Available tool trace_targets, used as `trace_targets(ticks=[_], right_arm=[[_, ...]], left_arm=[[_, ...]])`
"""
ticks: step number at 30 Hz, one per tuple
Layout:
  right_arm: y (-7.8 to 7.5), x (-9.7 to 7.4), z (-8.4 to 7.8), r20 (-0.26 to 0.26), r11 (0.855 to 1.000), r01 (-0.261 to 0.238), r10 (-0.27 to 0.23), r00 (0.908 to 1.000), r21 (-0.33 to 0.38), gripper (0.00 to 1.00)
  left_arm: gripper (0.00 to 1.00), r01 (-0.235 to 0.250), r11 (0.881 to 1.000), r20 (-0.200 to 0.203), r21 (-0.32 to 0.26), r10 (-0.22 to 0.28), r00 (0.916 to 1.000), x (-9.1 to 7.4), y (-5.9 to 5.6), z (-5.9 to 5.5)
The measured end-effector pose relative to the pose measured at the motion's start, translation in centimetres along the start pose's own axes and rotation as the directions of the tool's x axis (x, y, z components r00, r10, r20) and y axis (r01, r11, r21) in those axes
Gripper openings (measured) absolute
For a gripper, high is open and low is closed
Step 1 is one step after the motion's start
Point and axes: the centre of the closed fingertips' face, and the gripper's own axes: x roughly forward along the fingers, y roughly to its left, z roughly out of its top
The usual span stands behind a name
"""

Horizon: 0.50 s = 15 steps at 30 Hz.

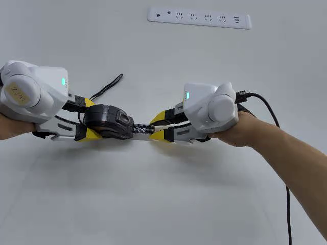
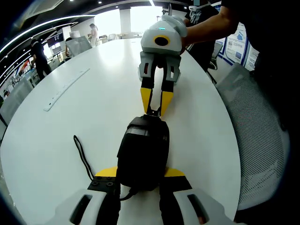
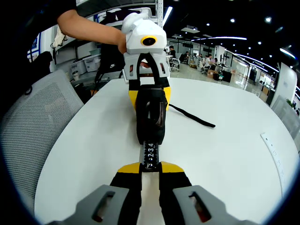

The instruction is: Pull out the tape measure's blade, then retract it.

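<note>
Head view: tape measure (image 1: pixel 110 121) over bench (image 1: pixel 153 199) middle. Grips: left claw (image 1: pixel 90 118) clamps it; right claw (image 1: pixel 158 126) pinches blade (image 1: pixel 143 129) tip, short length out. Judgement: draw straight apart, level, untwisted, left grip firm.

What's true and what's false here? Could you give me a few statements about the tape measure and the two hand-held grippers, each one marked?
1. The left gripper clamps the black tape measure. True.
2. The right gripper hangs open, clear of the blade. False: it is shut on the blade's end.
3. The blade stretches far across the table. False: only a short length is out.
4. A power strip lies on the table. True.
</note>
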Motion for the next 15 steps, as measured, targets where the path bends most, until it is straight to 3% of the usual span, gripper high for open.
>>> trace_targets(ticks=[15], right_arm=[[0.01,-0.94,-0.74,0.001,1.000,0.000,0.000,1.0000,0.010,0.11]], left_arm=[[0.28,0.003,1.000,0.004,-0.003,-0.003,1.0000,0.03,-0.03,0.04]])
